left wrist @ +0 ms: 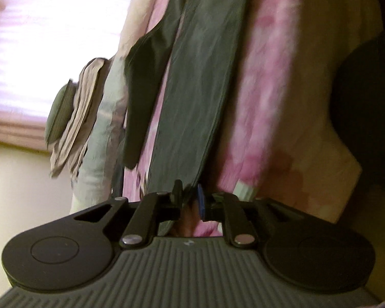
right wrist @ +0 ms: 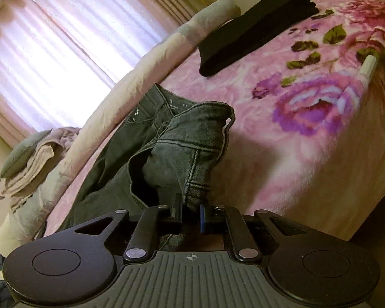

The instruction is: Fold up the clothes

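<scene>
Both grippers pinch the same dark grey jeans [right wrist: 172, 138] over the bed [right wrist: 308, 154]. The left gripper [left wrist: 190, 195] has its fingers closed on a leg end, the leg stretching away taut. The right gripper [right wrist: 191, 210] clamps a bunched seam near the waistband. To fold well, both grips should hold firm and level — legs aligned, cloth taut — before the jeans are laid down.

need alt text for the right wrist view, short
The right gripper has its jaws shut on a bunched fold of dark grey-green denim jeans lying on a pink floral fleece blanket that covers a bed. A folded black garment lies farther back on the blanket, and a bright curtained window fills the upper left.
</scene>
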Tool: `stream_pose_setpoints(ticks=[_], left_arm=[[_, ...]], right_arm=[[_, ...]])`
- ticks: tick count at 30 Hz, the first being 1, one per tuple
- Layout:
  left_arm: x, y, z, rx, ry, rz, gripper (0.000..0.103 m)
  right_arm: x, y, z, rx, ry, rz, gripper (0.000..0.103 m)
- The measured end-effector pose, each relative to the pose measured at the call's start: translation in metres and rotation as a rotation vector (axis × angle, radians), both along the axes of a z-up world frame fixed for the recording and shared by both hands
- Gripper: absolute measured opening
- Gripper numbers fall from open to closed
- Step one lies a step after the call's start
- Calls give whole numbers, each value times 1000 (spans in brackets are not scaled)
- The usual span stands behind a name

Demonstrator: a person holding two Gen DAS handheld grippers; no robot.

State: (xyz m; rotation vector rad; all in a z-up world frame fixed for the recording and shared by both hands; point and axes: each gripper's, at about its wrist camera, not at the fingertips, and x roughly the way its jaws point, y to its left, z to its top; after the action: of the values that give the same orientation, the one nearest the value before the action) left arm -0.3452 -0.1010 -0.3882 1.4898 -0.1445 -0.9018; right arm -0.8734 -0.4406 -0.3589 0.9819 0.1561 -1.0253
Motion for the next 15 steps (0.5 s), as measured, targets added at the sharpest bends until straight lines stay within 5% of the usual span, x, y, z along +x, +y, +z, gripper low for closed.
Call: stream_pose_setpoints(ticks=[10, 15], left_arm=[[28, 2, -5, -57, -94, 104, 33], [66, 7, 8, -97, -35, 212, 32]], right_arm=[[0, -5, -7, 47, -6, -34, 9], [3, -3, -6, 32, 21, -36, 9]])
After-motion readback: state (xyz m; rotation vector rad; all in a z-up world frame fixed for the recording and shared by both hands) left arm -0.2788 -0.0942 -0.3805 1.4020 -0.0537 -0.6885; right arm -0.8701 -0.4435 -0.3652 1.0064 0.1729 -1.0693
